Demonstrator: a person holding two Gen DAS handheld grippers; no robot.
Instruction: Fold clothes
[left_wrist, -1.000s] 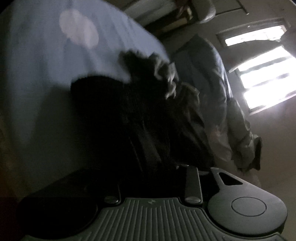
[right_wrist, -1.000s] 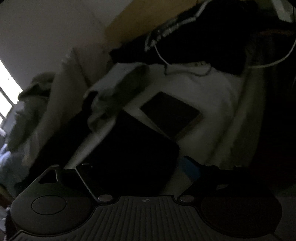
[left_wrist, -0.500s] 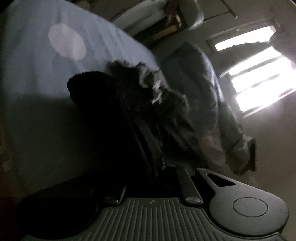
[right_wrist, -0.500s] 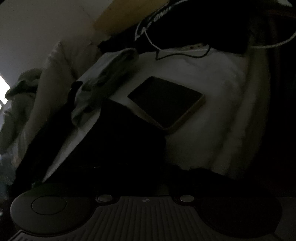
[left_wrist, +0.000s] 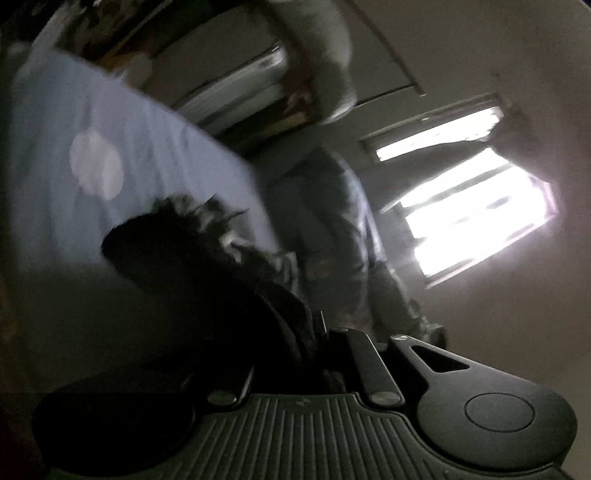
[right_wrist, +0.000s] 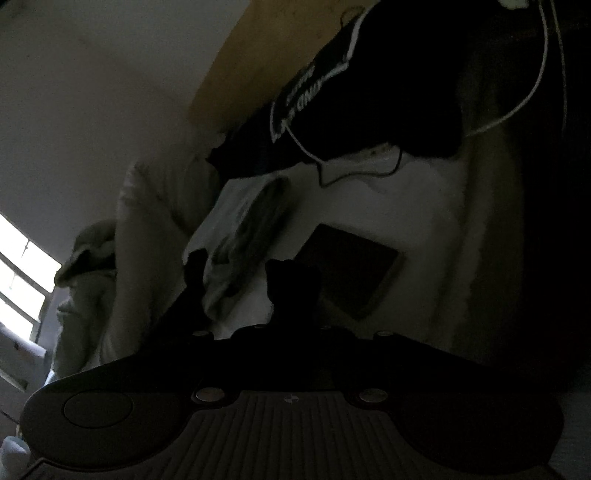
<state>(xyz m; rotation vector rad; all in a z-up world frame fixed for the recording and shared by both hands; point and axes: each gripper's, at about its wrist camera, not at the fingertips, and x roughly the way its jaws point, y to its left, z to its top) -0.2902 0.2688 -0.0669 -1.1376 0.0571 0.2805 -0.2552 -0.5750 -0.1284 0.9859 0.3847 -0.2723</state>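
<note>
Now two grippers, one dark garment (left_wrist: 192, 273).
Left gripper (left_wrist: 321, 339) is clamped on its fabric; right gripper (right_wrist: 291, 284) is fully closed, its contents too dark to tell.

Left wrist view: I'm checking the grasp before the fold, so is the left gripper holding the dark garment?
Yes, the left gripper is shut on the dark garment, which runs from its tips onto the pale sheet.
</note>
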